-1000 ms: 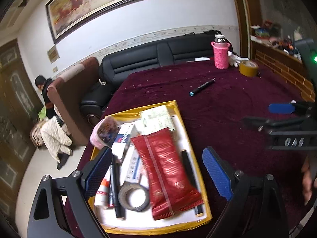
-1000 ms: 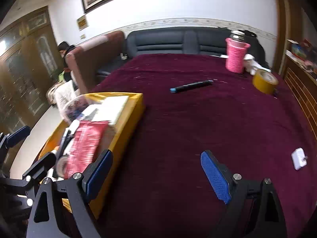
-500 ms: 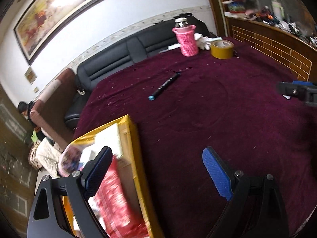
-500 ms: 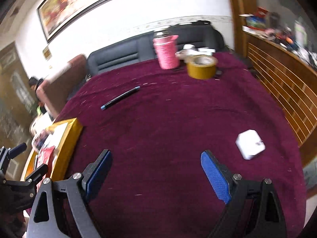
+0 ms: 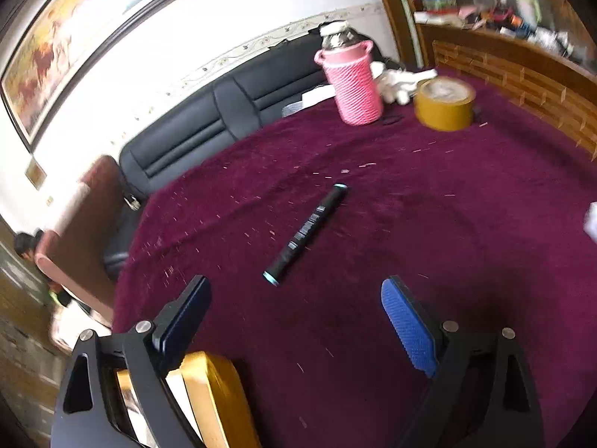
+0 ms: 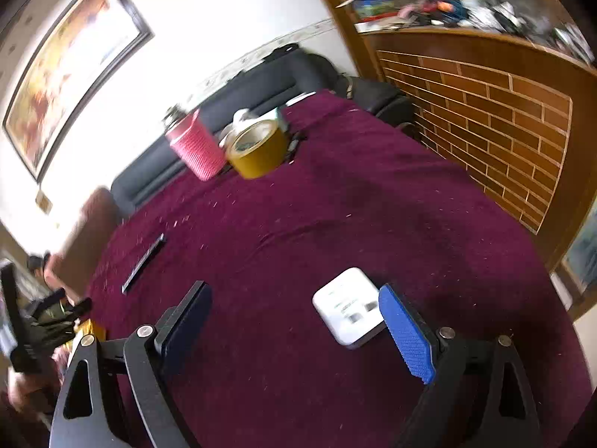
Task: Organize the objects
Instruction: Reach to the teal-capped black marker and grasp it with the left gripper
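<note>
Left hand-held gripper point(image 5: 294, 317) hangs released over the maroon bench point(image 5: 429, 194), its gap lined up just short of the black marker point(image 5: 305, 234); the right hand-held gripper point(image 6: 294, 321), likewise released, has the white adapter point(image 6: 349, 306) touching or just beside its blue pad. We judge the marker needs a crosswise pinch at mid-barrel. Open cloth surrounds both; the yellow tray point(image 5: 212, 395) sits near our left finger, the tape roll point(image 5: 444, 106) well apart.
</note>
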`<state>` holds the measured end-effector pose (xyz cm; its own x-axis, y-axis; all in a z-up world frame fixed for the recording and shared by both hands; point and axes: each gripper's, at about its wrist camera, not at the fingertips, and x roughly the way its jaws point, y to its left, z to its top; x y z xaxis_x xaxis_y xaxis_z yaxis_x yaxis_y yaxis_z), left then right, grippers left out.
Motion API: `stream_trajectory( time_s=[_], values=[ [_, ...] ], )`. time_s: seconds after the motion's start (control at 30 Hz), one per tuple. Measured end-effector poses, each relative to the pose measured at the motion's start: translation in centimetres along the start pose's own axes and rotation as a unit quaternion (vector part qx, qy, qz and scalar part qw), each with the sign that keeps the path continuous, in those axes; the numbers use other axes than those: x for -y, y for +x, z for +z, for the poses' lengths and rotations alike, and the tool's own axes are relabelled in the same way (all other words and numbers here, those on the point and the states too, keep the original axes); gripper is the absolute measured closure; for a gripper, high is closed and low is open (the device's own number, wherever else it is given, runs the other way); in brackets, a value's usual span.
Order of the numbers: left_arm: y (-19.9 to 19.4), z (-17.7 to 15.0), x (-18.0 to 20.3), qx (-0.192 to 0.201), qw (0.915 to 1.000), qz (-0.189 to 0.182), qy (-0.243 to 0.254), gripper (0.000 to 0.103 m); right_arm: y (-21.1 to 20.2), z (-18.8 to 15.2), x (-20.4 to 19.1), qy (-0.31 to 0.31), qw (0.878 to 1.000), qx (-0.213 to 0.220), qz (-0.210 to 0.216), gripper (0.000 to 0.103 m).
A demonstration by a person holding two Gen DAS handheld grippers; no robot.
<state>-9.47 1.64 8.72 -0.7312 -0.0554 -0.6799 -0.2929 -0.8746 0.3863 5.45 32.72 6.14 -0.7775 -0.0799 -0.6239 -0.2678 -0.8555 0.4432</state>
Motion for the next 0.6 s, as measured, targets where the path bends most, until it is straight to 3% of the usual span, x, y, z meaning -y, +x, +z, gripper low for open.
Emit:
stream_trajectory(
  time_s=[0.27, 0.4, 0.6],
  values=[
    [8.2, 2.7, -1.6, -0.013, 0.9996, 0.011, -0.02, 0.011, 0.7, 0.6, 2.8, 0.043, 0.999, 0.029, -0.009, 0.009],
    [10.4, 3.4, -2.1, -0.017, 0.9993, -0.018, -0.028, 0.011, 0.3, 0.8, 3.9, 0.063, 0.997, 0.04, -0.016, 0.009],
    [12.5, 3.2, -0.5, -0.043, 0.9981, -0.042, 0.01, 0.011, 0.6, 0.9, 4.3, 0.074, 0.997, 0.029, -0.011, 0.009]
  ],
)
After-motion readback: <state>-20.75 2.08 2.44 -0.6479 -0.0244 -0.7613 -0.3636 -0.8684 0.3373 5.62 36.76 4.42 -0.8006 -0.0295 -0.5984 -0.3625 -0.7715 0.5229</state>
